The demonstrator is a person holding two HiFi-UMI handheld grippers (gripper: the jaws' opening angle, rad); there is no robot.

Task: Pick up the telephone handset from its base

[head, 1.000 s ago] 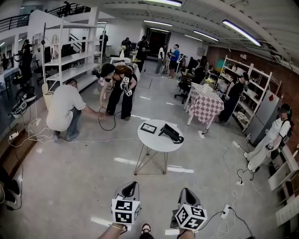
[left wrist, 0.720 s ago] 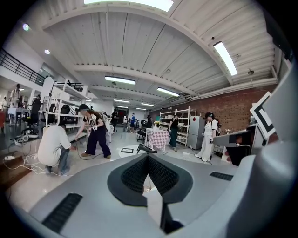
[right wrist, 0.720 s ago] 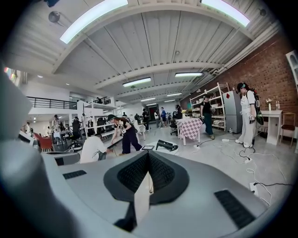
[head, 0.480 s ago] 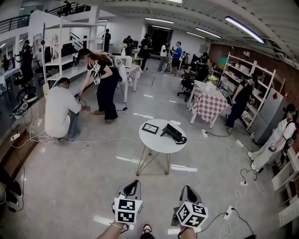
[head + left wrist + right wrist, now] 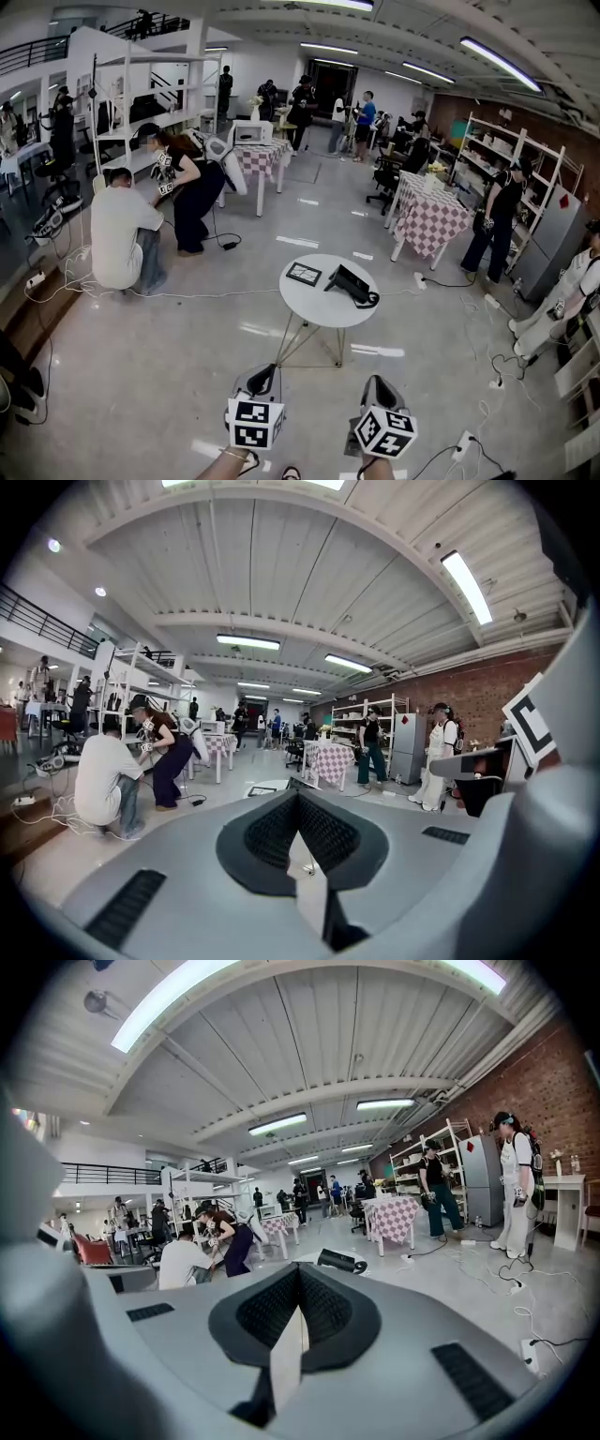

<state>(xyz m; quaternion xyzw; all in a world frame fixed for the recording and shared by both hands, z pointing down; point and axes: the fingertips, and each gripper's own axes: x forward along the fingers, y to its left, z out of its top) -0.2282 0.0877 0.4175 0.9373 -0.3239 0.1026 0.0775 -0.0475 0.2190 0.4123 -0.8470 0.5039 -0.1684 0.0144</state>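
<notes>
My left gripper (image 5: 262,377) and right gripper (image 5: 375,384) both have their jaws pressed together with nothing between them. They are held well short of the round white worktop (image 5: 309,305). The black telephone (image 5: 352,285) sits on the worktop's right part, beside a small framed card (image 5: 304,274). From here handset and base blur into one dark shape. In the left gripper view my own jaws mostly hide the telephone.

Bright, even indoor light
Overhead, ceiling strip lights (image 5: 497,64) are glaring white and reflecting off the glossy floor (image 5: 141,375) — fisheye lenses are bending the edges, corners going black.
</notes>
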